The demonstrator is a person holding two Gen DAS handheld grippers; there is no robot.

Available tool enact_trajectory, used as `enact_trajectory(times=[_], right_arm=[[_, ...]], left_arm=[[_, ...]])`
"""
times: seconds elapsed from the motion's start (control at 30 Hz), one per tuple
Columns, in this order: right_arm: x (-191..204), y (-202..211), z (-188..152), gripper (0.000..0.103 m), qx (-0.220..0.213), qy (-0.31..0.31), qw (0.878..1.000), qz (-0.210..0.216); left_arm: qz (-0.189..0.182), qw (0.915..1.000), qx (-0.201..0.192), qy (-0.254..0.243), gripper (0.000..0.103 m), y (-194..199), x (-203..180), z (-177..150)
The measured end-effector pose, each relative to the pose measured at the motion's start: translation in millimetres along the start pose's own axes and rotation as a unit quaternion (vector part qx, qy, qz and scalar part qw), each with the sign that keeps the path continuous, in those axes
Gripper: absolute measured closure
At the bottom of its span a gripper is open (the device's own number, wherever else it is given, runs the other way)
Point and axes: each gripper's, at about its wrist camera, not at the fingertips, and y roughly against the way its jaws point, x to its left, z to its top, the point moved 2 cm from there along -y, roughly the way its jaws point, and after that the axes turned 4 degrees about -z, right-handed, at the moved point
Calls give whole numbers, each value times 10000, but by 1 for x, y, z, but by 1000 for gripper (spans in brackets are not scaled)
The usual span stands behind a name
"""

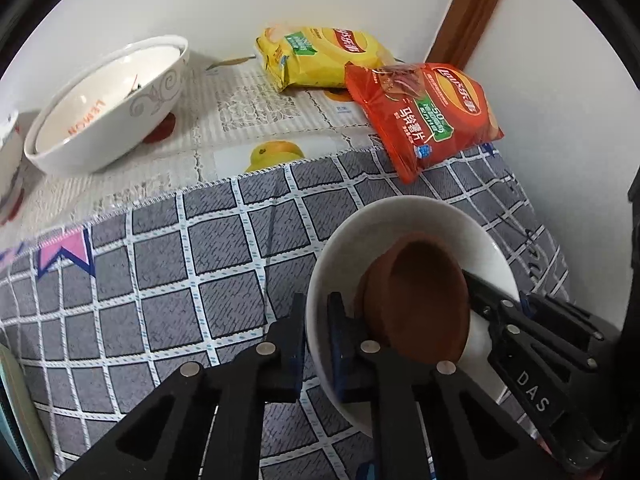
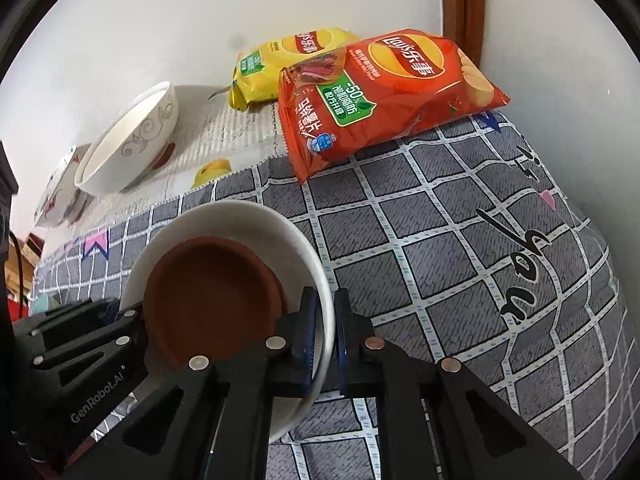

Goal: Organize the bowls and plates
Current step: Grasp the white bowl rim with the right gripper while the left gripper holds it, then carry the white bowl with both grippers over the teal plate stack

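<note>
A white bowl (image 1: 404,220) with a small brown dish (image 1: 424,300) inside it is held above the grey checked cloth. My left gripper (image 1: 316,344) is shut on the bowl's left rim. My right gripper (image 2: 324,332) is shut on the opposite rim of the same white bowl (image 2: 240,220), with the brown dish (image 2: 212,296) inside. Each gripper shows in the other's view, my right gripper (image 1: 520,320) at the right and my left gripper (image 2: 100,332) at the left. A large patterned white bowl (image 1: 108,108) stands tilted at the back left, also seen in the right wrist view (image 2: 128,148).
A yellow chip bag (image 1: 316,56) and a red chip bag (image 1: 424,116) lie at the back by the wall. Another decorated bowl (image 2: 60,196) stands left of the patterned one. A fruit-print cloth (image 1: 256,120) covers the back of the table. A brown door frame (image 1: 472,8) stands at the corner.
</note>
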Motion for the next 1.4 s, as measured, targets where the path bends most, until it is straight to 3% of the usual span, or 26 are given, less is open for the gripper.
enact_trajectory(times=[0.13,0.4,0.77,1.4], right_arm=[[-3,5,-2,95,23,-127,9999,66],[6,32,-10,94,-105,-165,9997,140],[51,84,-24,94,-338,-26,9991,262],[189,105,-61,94,-356,642,9946,737]], left_arm=[[-158,9998,69,133,93,4,4,-3],[-82,9999,-63,89,93,35,6,-14],[41,9992,-348,198,93,97,26,-36],[503,9927,-658,878,93,168,147,-93]])
